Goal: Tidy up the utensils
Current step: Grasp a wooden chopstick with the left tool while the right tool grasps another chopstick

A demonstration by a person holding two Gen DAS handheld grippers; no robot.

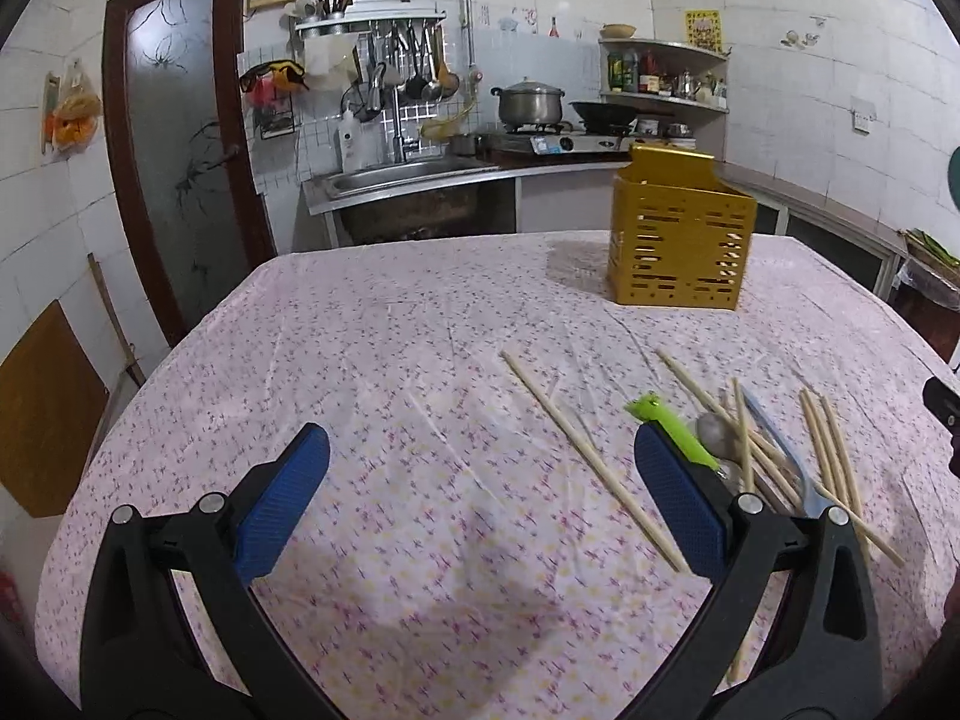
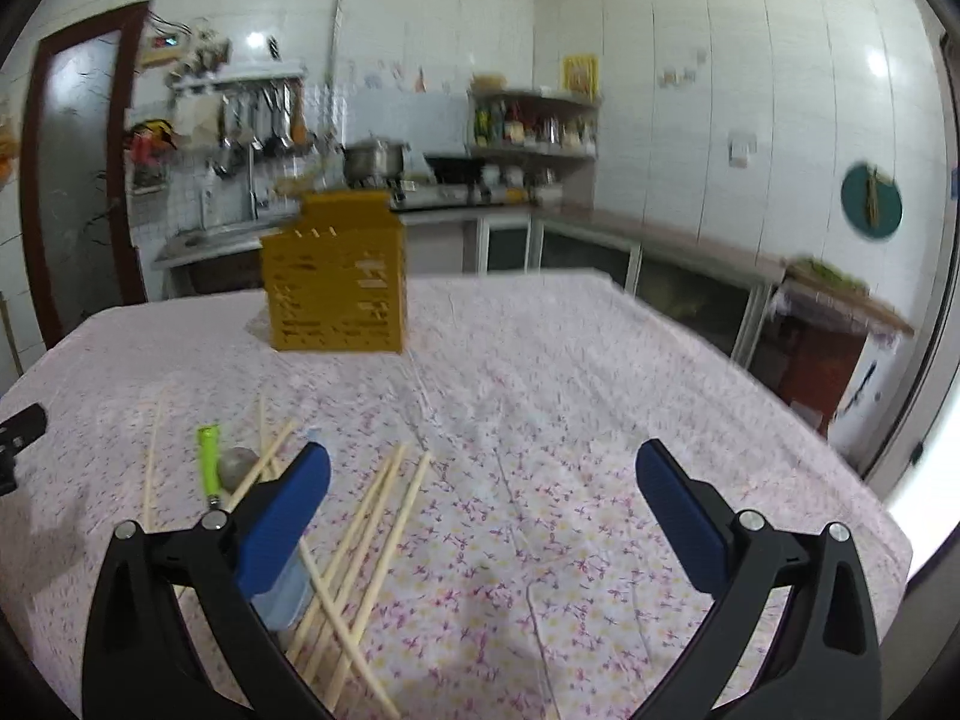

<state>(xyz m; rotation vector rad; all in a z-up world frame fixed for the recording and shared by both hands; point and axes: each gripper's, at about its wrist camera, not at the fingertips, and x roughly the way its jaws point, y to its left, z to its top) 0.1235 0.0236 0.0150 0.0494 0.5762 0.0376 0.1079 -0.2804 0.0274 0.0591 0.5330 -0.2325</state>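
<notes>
Nearest the left wrist camera, the left tool is hanging over the counter with its blue pads spread wide and nothing between them. The right tool is likewise standing released, its pads far apart over bare flowered cloth. Just past the left tool's right pad, a single chopstick is lying alone at a slant, and beside it a loose pile of chopsticks is sprawling criss-cross together with a green-handled utensil, a metal spoon and a pale blue-handled utensil. In the right wrist view the same heap is sitting at the left pad, partly hidden behind it, with several chopsticks fanning out toward the middle of the cloth. Farther back, well apart from the pile, a yellow slotted basket is standing upright on the counter. Beyond it a sink, hanging ladles and a pot on a stove are lining the tiled wall.
</notes>
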